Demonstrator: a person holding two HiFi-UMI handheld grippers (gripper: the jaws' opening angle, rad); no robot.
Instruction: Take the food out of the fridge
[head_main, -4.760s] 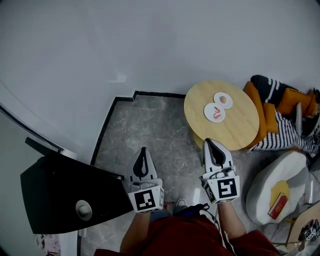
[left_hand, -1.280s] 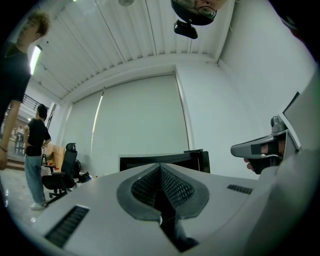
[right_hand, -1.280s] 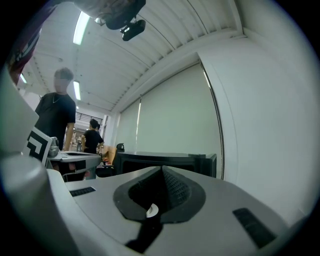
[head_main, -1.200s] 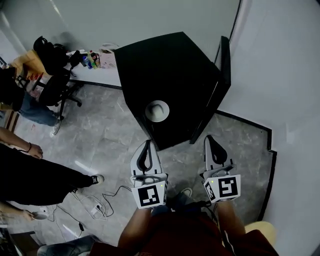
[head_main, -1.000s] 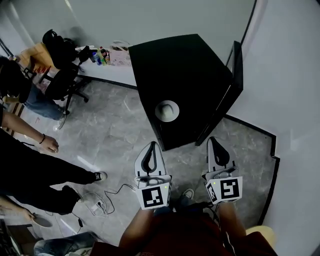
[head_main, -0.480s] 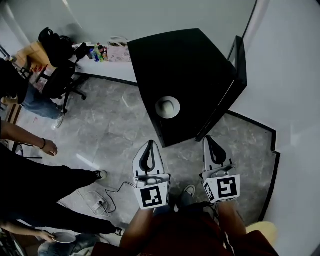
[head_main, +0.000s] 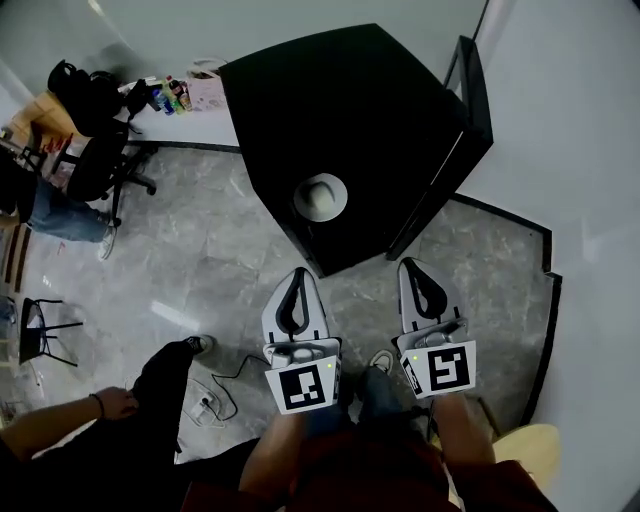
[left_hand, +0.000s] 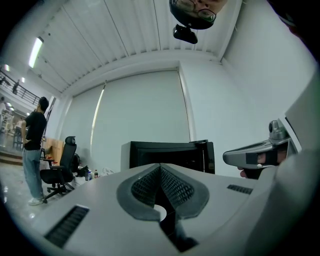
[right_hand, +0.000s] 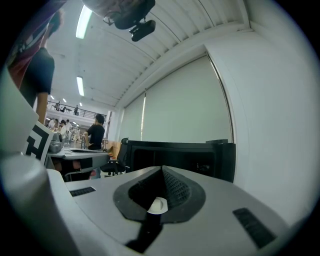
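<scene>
**Both grippers empty in front of the open fridge**

At far left we see an office chair (head_main: 95, 165) and some bottles (head_main: 165, 97) on a low ledge. Our left gripper (head_main: 296, 275) has its jaws pressed together with nothing between them. It points level at the black fridge (head_main: 350, 110), which stands just ahead and apart from its tip. A white bowl (head_main: 321, 196) sits on the fridge top. Our right gripper (head_main: 412, 263) is likewise closed and empty, and faces the dark fridge opening. The fridge door (head_main: 478, 110) stands swung open on the right, near the wall. We cannot make out any food inside.
</scene>
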